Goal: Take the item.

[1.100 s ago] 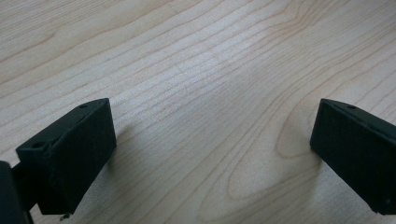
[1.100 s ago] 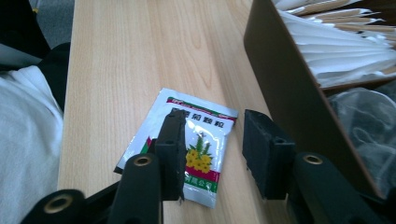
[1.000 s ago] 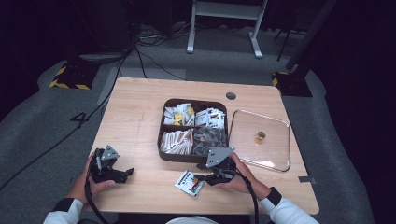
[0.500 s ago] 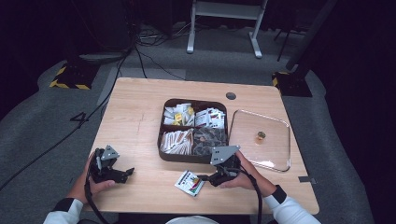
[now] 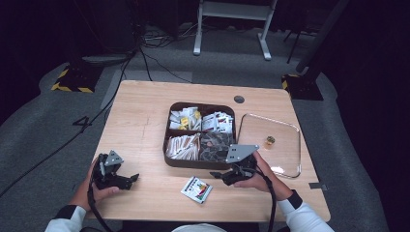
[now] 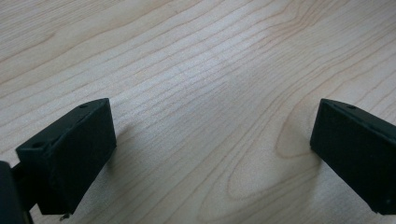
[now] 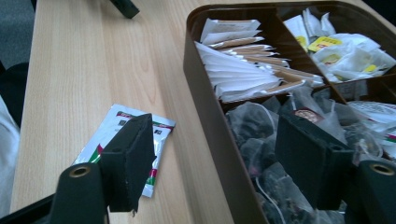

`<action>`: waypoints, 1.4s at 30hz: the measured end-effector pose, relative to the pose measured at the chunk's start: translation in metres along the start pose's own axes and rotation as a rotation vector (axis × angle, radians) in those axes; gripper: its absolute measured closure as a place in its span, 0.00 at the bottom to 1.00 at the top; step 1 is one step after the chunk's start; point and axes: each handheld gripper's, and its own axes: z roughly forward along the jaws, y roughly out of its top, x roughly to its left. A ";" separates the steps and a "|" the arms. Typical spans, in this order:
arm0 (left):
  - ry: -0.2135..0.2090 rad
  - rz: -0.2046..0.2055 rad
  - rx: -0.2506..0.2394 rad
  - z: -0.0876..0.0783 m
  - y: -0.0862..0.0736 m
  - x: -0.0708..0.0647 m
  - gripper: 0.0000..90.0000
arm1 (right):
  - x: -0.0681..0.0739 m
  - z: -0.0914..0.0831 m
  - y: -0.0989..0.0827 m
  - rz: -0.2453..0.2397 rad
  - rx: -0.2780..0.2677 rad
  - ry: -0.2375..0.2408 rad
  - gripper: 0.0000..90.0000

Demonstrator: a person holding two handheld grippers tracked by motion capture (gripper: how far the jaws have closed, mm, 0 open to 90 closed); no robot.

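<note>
A dark brown four-compartment box (image 5: pixel 168 137) (image 7: pixel 205 107) stands mid-table, with several packets in each compartment: white sachets, dark tea bags, yellow-tagged bags. A white packet with red and green print (image 5: pixel 197 189) (image 7: pixel 122 140) lies flat on the wood in front of the box. My right gripper (image 5: pixel 223 177) (image 7: pixel 219 154) is open just right of that packet, by the box's front wall, nothing between its fingers. My left gripper (image 5: pixel 128 180) (image 6: pixel 210 154) rests open over bare wood at the table's front left.
A clear glass lid (image 5: pixel 290 145) with a small brass knob (image 5: pixel 269 141) lies right of the box. A round cable port (image 5: pixel 239 99) sits near the table's far edge. Cables and a stand's legs cover the floor beyond.
My right gripper has drawn back to the right, away from the printed packet, which stays flat on the table. The left gripper has not moved.
</note>
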 end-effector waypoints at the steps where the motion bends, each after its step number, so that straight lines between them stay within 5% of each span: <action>1: 0.000 0.000 0.000 0.000 0.000 0.000 0.01 | -0.002 -0.001 0.000 0.003 -0.003 -0.004 0.32; 42: 0.000 0.001 0.000 0.000 0.000 0.000 0.01 | -0.064 -0.051 -0.035 0.161 -0.016 -0.230 0.33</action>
